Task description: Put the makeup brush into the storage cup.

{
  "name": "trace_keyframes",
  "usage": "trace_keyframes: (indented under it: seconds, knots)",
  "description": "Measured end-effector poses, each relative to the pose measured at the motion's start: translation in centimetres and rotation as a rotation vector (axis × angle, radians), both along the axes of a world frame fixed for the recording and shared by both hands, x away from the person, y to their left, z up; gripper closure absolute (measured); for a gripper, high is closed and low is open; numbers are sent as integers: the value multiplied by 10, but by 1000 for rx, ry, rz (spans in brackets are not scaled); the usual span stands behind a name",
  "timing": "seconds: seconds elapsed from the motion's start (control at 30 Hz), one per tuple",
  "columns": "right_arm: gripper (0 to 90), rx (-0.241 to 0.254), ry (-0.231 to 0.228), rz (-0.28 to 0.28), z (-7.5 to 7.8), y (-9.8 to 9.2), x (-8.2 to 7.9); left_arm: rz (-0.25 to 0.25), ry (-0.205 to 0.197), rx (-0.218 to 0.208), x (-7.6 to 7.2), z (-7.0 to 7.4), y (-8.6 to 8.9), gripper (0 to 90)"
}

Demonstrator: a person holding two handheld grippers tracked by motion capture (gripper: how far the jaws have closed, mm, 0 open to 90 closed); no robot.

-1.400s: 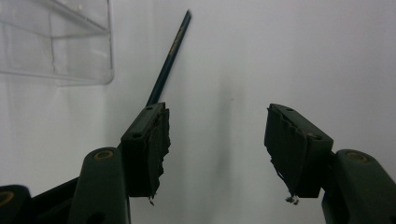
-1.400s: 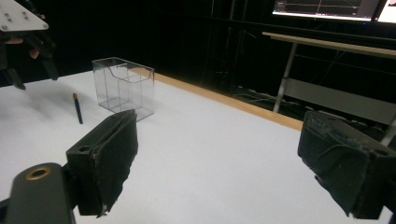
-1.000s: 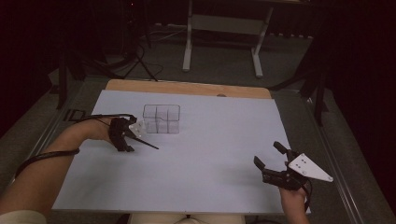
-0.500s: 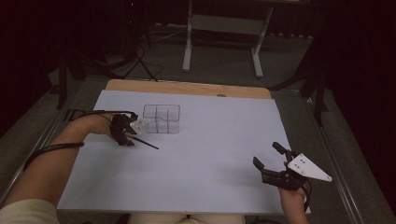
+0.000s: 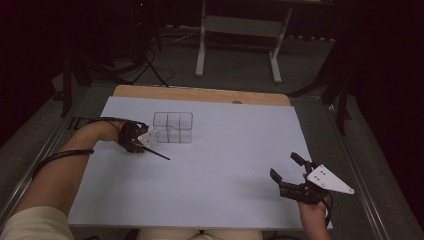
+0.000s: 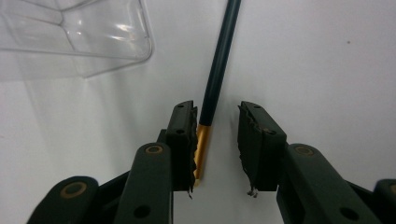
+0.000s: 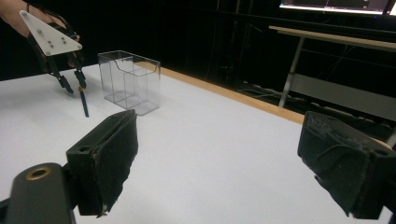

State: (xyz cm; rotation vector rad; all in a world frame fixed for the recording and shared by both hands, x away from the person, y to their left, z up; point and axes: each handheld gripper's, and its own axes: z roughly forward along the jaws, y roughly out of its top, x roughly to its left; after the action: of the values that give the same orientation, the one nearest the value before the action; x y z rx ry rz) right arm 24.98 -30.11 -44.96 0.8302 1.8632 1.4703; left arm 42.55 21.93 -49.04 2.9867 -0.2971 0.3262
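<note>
- Leftmost, my left gripper (image 6: 215, 140) straddles the pencil (image 6: 217, 79); its jaws have just been closing, one pad touching the gold end, the other still clear.
- Pencil lies flat on the table (image 5: 230, 150), just beside the clear box (image 5: 173, 127).
- Rightmost, my right gripper (image 5: 289, 167) hovers well apart, jaws spread wide, nothing between.

The high view looks forward and down over my table (image 5: 225, 170). My left gripper's camera hangs close above the sheet, clear box (image 6: 70, 37) at eleven o'clock. My right camera sits low, seeing that box (image 7: 128, 81) at ten o'clock.
</note>
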Motion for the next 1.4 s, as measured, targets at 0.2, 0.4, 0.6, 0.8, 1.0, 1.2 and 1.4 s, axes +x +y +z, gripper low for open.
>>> trace_keyframes:
  seconds: [0.2,0.4,0.6,0.8,1.0,1.2,1.4]
  knots:
    - [123,-1,2,-1,0,-1,0,-29,-7,-6,8,2,2,713]
    - [123,-3,4,-1,0,-1,0,-51,7,-23,11,3,-1,711]
    - [123,-2,4,-1,-1,-1,0,-62,27,12,14,-3,0,711]
    - [123,-3,5,-3,-1,-2,0,-57,32,9,17,-5,1,702]
    - [123,0,10,-4,-1,-2,0,-71,48,24,19,-7,-2,704]
    - [123,4,13,-7,-2,-3,1,-84,94,18,22,-8,-2,722]
    - [123,8,16,-7,-2,-4,1,-102,110,22,24,-10,0,745]
